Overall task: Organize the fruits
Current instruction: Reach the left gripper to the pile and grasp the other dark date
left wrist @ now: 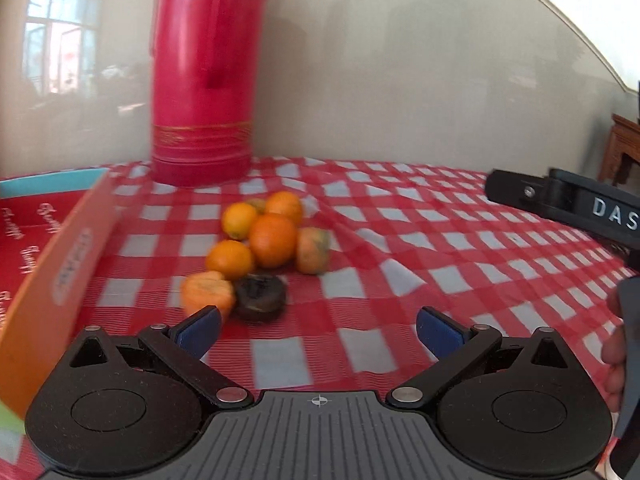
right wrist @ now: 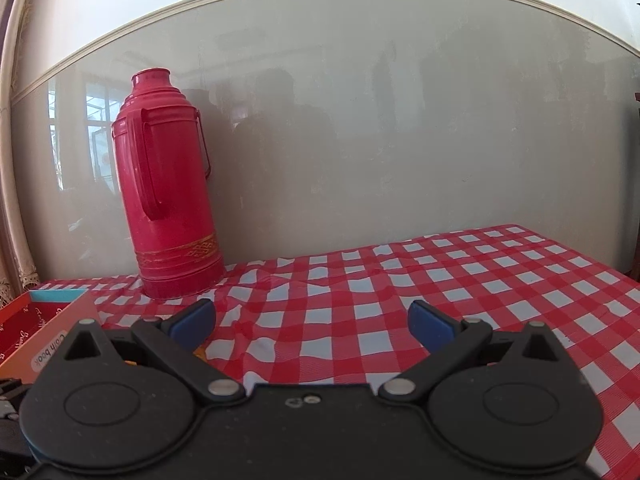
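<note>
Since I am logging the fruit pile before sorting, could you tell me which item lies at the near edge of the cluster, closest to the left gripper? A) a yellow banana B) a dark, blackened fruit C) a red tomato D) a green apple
B: in the left wrist view a dark, blackened fruit lies nearest the open left gripper, beside the oranges.

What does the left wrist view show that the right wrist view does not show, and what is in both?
Only the left wrist view shows the pile of fruits, among them a dark fruit, the open left gripper, and the right gripper's black body at the edge.

Only the right wrist view shows the open right gripper and the thermos's whole top.

Both show the red thermos, the checkered tablecloth and the orange box.
</note>
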